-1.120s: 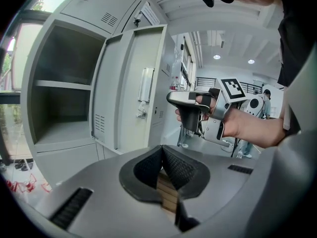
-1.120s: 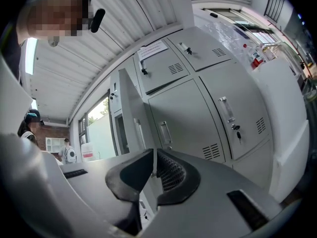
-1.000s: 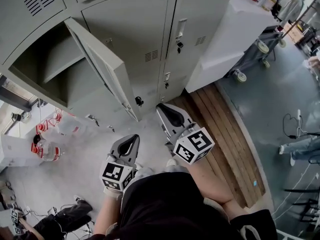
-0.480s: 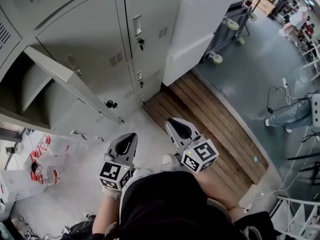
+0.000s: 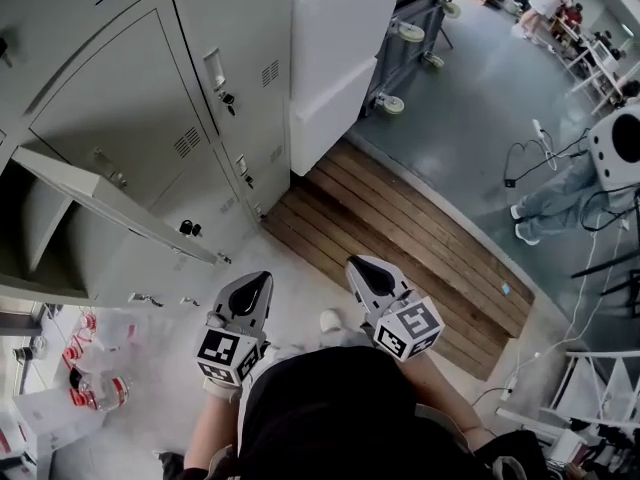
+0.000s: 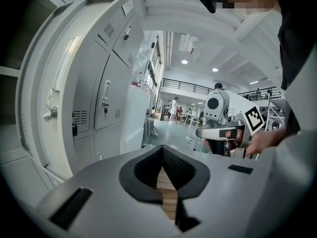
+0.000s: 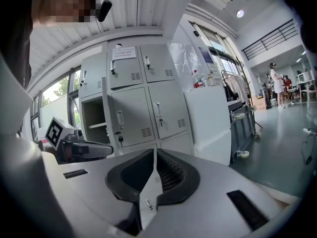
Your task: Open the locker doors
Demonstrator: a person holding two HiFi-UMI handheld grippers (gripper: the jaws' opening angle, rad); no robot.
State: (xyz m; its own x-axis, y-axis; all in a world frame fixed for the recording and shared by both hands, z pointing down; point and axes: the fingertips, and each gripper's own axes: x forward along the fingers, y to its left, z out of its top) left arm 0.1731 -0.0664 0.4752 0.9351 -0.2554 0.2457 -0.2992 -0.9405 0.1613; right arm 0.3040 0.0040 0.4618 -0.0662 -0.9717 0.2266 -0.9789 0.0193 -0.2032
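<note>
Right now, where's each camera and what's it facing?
Head view: on head, steeply down at lockers; torso, left gripper, right gripper show.
Left gripper view: along its shut jaws toward lockers, hall; right gripper shows.
Right gripper view: along its shut jaws at lockers; left gripper shows.
Head and right gripper views share the open door.

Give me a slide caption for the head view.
Left tongs and right tongs shut, empty, near grey lockers with one door open.

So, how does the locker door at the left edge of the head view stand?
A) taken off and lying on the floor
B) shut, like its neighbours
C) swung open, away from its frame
C: the locker door stands out from its frame, with the compartment behind it open to view.
</note>
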